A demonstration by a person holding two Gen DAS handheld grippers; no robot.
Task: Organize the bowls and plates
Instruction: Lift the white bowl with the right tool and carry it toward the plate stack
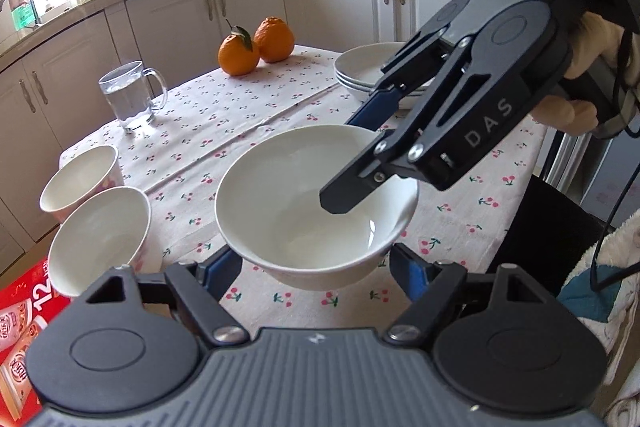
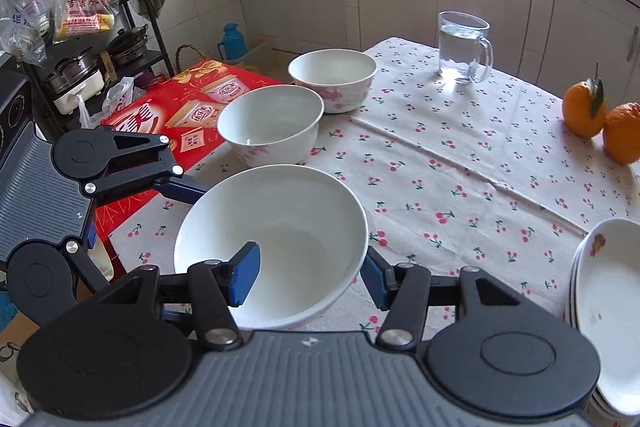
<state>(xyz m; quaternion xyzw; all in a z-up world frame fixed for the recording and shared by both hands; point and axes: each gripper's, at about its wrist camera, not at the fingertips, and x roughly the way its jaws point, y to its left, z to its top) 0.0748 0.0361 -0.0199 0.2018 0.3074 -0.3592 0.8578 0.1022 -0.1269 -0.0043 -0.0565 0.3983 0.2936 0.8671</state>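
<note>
Progress: roughly midway, my read. Plates look sorted; bowls not yet.

Counter (image 2: 460,163), cherry-print cloth: carries everything below.

Plate stack (image 2: 608,327), at the counter's right edge in the right wrist view: several white plates nested. Top one shows small brownish specks, otherwise bare. Likely the finished part.

Carried bowl (image 1: 312,203): white, empty, lifted off the cloth and tilted, above the near part of the counter between the plate stack and the other bowls. Right gripper (image 2: 304,279) clamps its rim, one blue pad inside the wall, one outside. Left gripper (image 1: 316,267) straddles the bowl's underside, fairly wide; whether its pads actually press I cannot tell.

Plain bowl (image 2: 272,123) and flowered bowl (image 2: 334,79): side by side at the left edge, just beside each other, not nested, both empty. Remaining work, I'd judge: stack these three.

Glass mug (image 2: 464,47): upright, holds clear water, far side.

Two oranges (image 1: 256,45): touching, loose on the cloth.
</note>
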